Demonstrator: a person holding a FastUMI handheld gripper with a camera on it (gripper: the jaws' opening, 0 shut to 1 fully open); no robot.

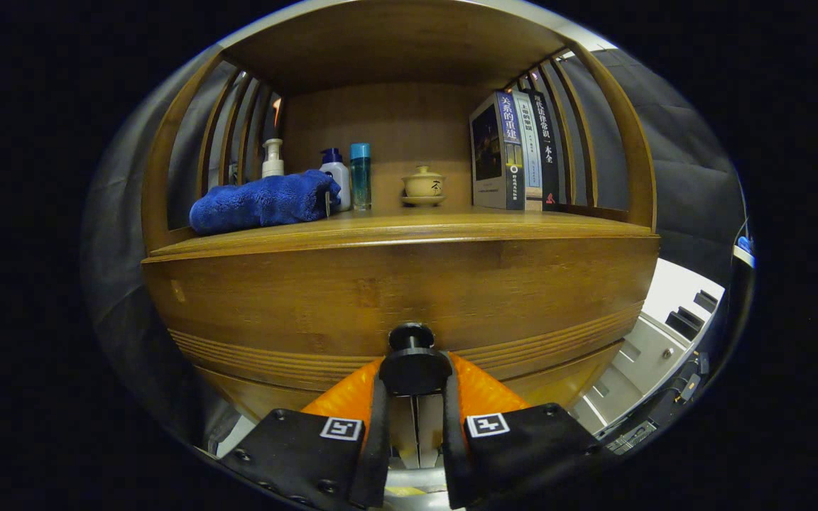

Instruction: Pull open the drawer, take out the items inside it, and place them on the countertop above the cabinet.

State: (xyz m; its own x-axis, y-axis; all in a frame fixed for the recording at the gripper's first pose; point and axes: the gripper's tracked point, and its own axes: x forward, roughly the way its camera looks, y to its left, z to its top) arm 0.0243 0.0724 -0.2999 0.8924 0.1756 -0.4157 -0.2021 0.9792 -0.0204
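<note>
A wooden cabinet stands right in front of me, its drawer front (395,291) a wide brown panel with grooved lines along its lower part. A round black knob (412,362) sticks out of the panel's lower middle. My gripper (414,380) is shut on that knob, one finger on each side of it. The drawer looks closed or barely out; its inside is hidden. Above the panel runs the wooden countertop (494,223), a shelf bay with a curved slatted frame.
On the countertop lie a folded blue towel (263,202), a pump bottle (273,159), a white bottle (338,174), a slim blue bottle (361,177), a lidded tea bowl (423,186) and upright books (515,150). White furniture (654,341) stands lower right.
</note>
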